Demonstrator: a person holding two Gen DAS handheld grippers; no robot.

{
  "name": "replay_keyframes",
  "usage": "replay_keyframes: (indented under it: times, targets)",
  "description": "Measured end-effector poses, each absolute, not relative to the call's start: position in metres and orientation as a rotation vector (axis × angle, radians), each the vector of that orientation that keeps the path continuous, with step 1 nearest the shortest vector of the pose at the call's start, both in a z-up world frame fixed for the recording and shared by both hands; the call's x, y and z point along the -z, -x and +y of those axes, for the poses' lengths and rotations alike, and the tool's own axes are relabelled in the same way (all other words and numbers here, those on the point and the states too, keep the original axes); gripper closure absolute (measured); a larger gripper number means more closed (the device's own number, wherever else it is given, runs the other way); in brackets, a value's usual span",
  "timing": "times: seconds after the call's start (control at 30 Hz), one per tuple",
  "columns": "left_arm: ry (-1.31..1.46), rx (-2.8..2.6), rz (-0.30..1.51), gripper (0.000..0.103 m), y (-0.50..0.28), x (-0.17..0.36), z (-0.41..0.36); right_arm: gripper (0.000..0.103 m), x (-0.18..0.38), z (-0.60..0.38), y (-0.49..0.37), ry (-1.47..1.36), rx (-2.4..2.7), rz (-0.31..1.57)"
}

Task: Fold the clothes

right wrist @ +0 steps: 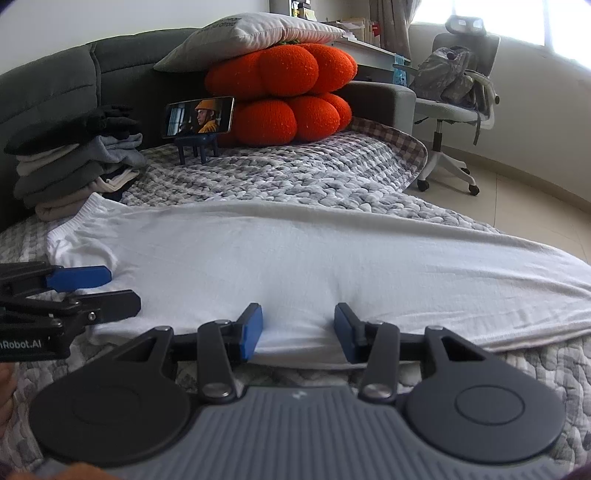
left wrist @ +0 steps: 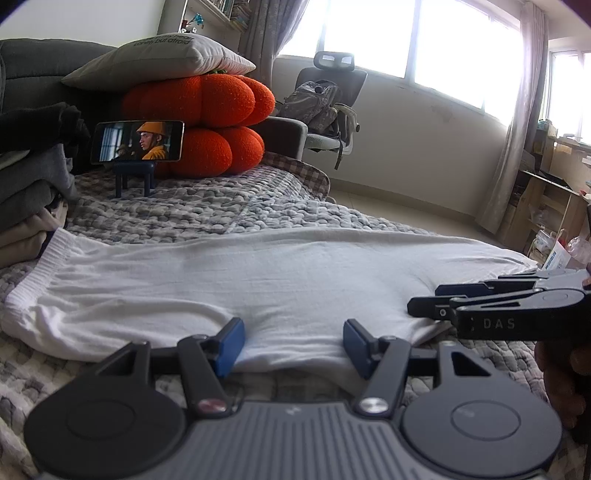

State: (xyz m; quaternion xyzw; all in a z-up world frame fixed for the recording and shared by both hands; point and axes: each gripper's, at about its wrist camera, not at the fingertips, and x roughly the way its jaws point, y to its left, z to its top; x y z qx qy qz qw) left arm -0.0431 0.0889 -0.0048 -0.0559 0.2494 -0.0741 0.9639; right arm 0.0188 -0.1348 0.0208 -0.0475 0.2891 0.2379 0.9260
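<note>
A white shirt point(left wrist: 258, 280) lies flat on the bed point(left wrist: 207, 206). Its near edge sits between the apart jaws of the left gripper point(left wrist: 293, 345) and the right gripper point(right wrist: 298, 330); neither squeezes it

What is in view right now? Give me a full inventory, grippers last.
white garment: one, white, spread flat across the bed, ribbed band at its left end
quilt: one, grey and white pebble pattern, covering the bed under the garment
folded clothes: one stack, black, grey and beige, back left by the sofa
phone: one, screen lit, on a dark blue stand on the quilt
pumpkin cushions: two, orange, stacked behind the phone
pillow: one, pale grey, on top of the cushions
office chair: one, grey, on the floor at right, camouflage backpack on its seat
left gripper: one, black with blue pads, open over the garment's near edge
right gripper: one, same build, open over the near edge
</note>
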Motion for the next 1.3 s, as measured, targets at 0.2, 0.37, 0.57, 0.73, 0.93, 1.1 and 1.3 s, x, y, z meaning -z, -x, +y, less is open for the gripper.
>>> replay_keyframes:
  times: [0.2, 0.37, 0.57, 0.73, 0.93, 1.1, 1.3]
  targets:
    - [0.111, 0.149, 0.505, 0.042, 0.0434, 0.0049, 0.0881, 0.054, -0.0206, -0.137, -0.0187, 0.096, -0.491, 0.591]
    - [0.108, 0.148, 0.505, 0.042, 0.0438, 0.0051, 0.0873, 0.053, -0.0205, -0.1363, -0.0177, 0.099, -0.491, 0.589]
    - [0.106, 0.146, 0.505, 0.042, 0.0442, 0.0052, 0.0866, 0.053, -0.0206, -0.1374, -0.0174, 0.096, -0.493, 0.588]
    - [0.105, 0.146, 0.505, 0.042, 0.0442, 0.0052, 0.0868, 0.053, -0.0207, -0.1375, -0.0172, 0.096, -0.494, 0.587]
    - [0.104, 0.146, 0.505, 0.042, 0.0438, 0.005, 0.0869, 0.053, -0.0209, -0.1379, -0.0167, 0.097, -0.493, 0.586]
    - [0.103, 0.145, 0.505, 0.042, 0.0437, 0.0049, 0.0869, 0.053, -0.0209, -0.138, -0.0162, 0.099, -0.492, 0.585]
    - [0.102, 0.145, 0.505, 0.042, 0.0435, 0.005, 0.0868, 0.053, -0.0207, -0.1378, -0.0162, 0.098, -0.491, 0.584]
